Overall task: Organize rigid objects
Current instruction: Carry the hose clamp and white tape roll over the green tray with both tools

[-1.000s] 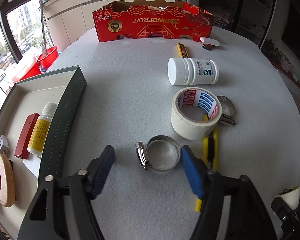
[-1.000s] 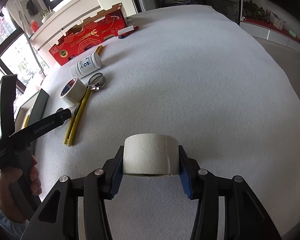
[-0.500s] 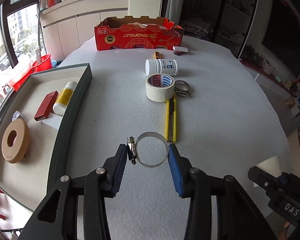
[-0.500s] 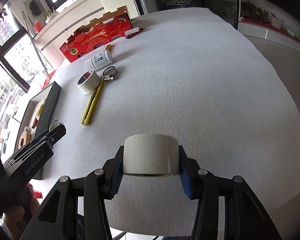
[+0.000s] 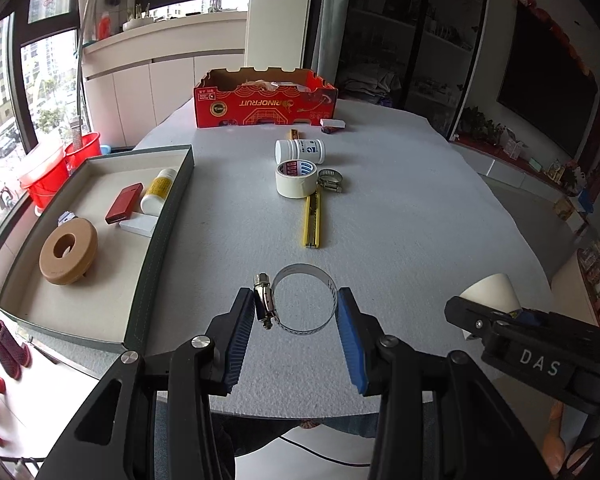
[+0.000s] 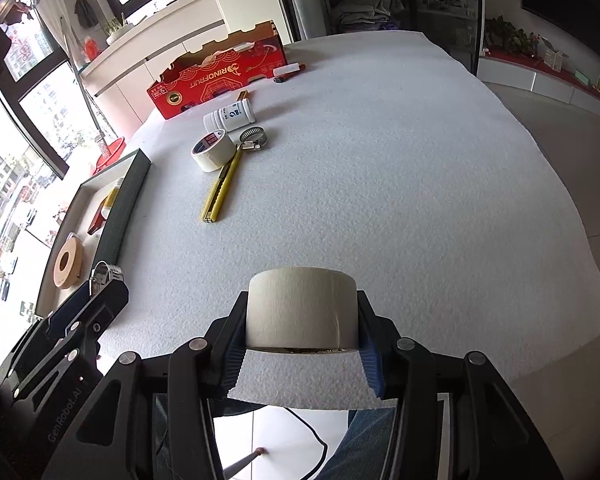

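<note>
Lifted off the table now, the metal ring clamp (image 5: 305, 305) is hanging pinched in the left gripper (image 5: 296, 320), probably heading for the tray (image 5: 156, 240) beside it. The right gripper (image 6: 302, 336) is squeezing a tape roll (image 6: 302, 312). Farther off, the yellow knife (image 5: 312, 220) is waiting.

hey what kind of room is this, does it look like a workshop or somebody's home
Most likely a home living or dining room, not a workshop: a felt-covered table by city-view windows, a dark glass-door cabinet, and a wall-mounted screen above a low shelf.
</note>
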`<act>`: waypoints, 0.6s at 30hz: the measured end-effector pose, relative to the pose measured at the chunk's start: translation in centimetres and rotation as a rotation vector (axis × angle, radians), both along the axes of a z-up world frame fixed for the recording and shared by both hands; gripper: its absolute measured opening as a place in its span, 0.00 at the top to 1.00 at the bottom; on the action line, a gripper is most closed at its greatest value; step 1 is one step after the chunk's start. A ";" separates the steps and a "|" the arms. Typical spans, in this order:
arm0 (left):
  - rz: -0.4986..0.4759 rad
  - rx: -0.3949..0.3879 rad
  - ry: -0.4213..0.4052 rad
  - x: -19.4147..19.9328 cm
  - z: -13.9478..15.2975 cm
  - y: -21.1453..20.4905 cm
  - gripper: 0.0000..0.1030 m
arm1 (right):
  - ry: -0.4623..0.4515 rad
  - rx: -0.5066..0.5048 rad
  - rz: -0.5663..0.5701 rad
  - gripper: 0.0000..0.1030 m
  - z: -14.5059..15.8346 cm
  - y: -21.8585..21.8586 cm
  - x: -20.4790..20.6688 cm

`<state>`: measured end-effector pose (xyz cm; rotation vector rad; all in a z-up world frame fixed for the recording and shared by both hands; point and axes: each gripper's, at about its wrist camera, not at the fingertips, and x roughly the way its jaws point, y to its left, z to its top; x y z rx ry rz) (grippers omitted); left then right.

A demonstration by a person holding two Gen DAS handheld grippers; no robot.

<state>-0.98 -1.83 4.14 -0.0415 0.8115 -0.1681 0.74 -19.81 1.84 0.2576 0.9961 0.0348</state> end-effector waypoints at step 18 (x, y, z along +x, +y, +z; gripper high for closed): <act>0.072 -0.054 -0.033 -1.9 0.5 4.6 0.56 | -0.035 -0.055 0.074 0.52 1.8 4.9 -0.7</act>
